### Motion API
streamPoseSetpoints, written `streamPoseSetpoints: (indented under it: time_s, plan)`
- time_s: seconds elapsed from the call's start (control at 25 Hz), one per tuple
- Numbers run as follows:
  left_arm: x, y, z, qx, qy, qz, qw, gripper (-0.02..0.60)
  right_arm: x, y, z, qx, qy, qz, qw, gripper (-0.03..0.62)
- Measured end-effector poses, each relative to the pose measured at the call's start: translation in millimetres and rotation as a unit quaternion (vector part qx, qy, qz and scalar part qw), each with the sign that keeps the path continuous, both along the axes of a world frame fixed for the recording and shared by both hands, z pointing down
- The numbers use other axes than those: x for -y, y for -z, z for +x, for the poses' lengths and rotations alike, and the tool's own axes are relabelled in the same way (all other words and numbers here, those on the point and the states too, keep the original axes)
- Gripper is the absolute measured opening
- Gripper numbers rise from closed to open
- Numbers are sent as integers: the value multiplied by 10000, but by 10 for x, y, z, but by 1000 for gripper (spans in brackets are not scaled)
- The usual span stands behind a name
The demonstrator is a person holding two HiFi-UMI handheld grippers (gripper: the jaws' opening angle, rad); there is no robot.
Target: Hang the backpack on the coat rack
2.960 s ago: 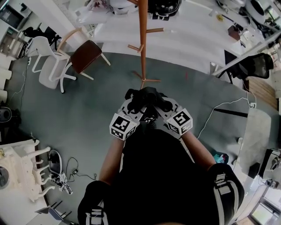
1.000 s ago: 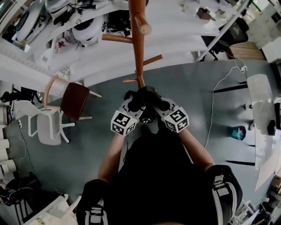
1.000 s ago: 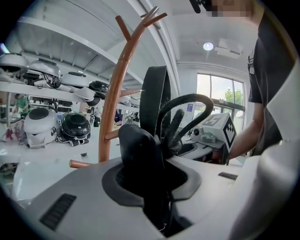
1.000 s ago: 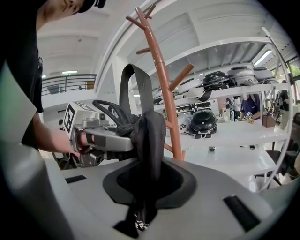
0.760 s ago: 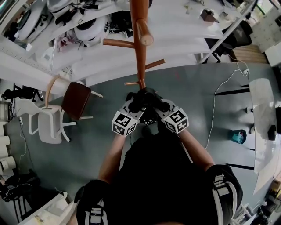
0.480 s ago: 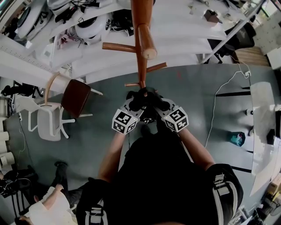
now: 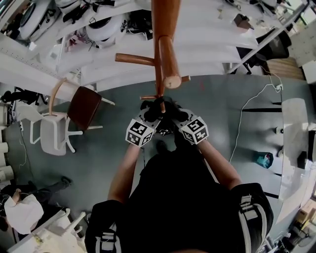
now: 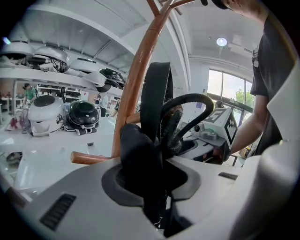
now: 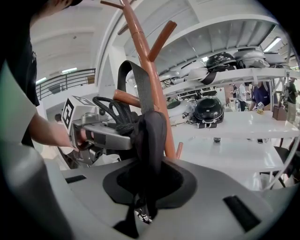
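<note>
The left tool (image 7: pixel 152 111) and the right tool (image 7: pixel 175 112) each pinch a thick fold of the black backpack (image 8: pixel 140 154) at its top, with the jaws narrow around the fabric. The two tools sit side by side just in front of the coat rack (image 7: pixel 159 74) pole. A backpack strap (image 9: pixel 140 86) rises against that pole, under its long peg (image 7: pixel 168 54).

Coat rack (image 7: pixel 165 15) top cut off at upper edge, backpack (image 7: pixel 165 106) mostly indistinguishable against the person's dark shirt (image 7: pixel 187 207)
</note>
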State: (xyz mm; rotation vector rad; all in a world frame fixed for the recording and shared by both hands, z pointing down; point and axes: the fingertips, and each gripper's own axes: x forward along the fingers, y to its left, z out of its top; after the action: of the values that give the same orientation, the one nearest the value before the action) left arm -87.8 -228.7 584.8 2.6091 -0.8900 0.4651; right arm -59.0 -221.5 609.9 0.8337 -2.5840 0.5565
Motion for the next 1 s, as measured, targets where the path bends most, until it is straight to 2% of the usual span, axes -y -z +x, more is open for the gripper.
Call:
streamPoseSetpoints:
  time_s: [1.0]
  plan:
    - [387,-743,-56,489,120,-724,9961,109,343,-731,-27,-437,-54,-693,9966,78]
